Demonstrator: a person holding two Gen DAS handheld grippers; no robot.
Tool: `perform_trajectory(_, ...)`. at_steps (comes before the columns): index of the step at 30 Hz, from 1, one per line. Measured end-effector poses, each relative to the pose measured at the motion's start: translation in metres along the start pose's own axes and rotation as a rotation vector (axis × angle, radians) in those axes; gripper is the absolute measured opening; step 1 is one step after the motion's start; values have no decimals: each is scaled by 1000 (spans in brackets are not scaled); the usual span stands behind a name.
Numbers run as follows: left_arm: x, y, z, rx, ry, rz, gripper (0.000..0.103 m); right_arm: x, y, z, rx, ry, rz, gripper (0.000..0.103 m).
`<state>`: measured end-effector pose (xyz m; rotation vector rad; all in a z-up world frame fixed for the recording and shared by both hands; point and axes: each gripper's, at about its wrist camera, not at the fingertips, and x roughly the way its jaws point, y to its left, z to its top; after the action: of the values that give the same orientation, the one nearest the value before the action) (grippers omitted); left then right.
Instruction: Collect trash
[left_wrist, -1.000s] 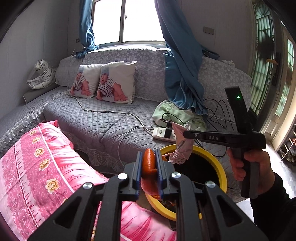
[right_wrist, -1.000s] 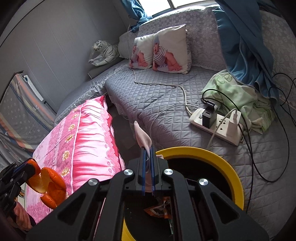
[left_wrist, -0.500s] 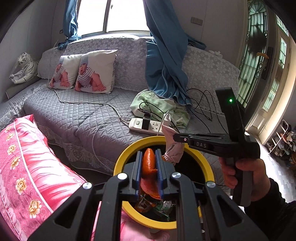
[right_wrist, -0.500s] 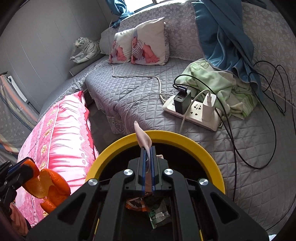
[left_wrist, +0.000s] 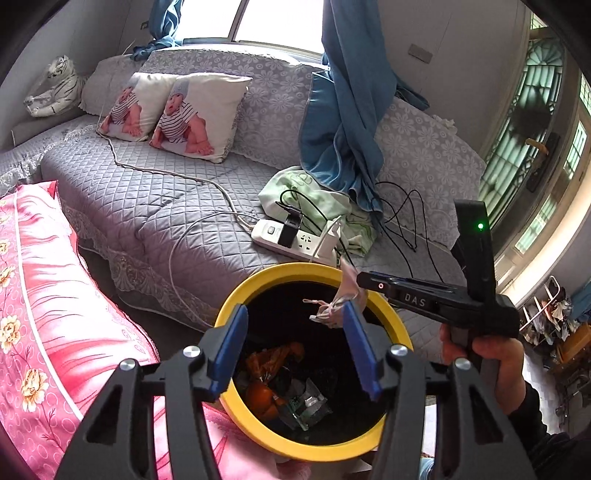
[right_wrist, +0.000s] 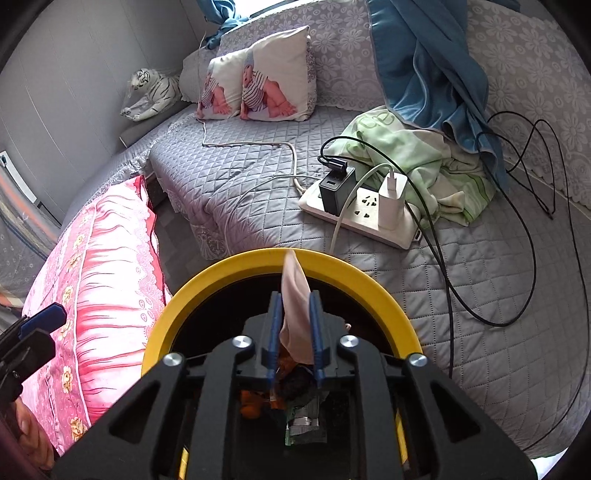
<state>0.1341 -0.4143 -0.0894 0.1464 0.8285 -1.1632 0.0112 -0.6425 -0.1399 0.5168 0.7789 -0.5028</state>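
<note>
Left gripper (left_wrist: 295, 345) hung over the yellow bin (left_wrist: 280, 271), jaws opening with nothing between them; orange peel (left_wrist: 260, 400) lay inside among wrappers. Right gripper (right_wrist: 294, 334) was opening too, a pale scrap (right_wrist: 295, 314) between its pads above the bin.

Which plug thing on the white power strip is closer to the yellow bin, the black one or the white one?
The white charger. It sits on the power strip at the end nearer the yellow bin; the black charger sits further back on the sofa.
</note>
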Motion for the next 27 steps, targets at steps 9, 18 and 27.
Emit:
perform_trajectory(9, -55, 35, -2, -81, -101, 56, 50, -21, 4, 2, 11, -42, -23, 33)
perform_trajectory(18, -157, 94, -32, -201, -249, 226, 50, -48, 67, 7, -87, -130, 16, 33)
perform_trajectory(27, -287, 116, -84, -253, -430, 511, 54, -83, 206, -20, -306, -207, 257, 34)
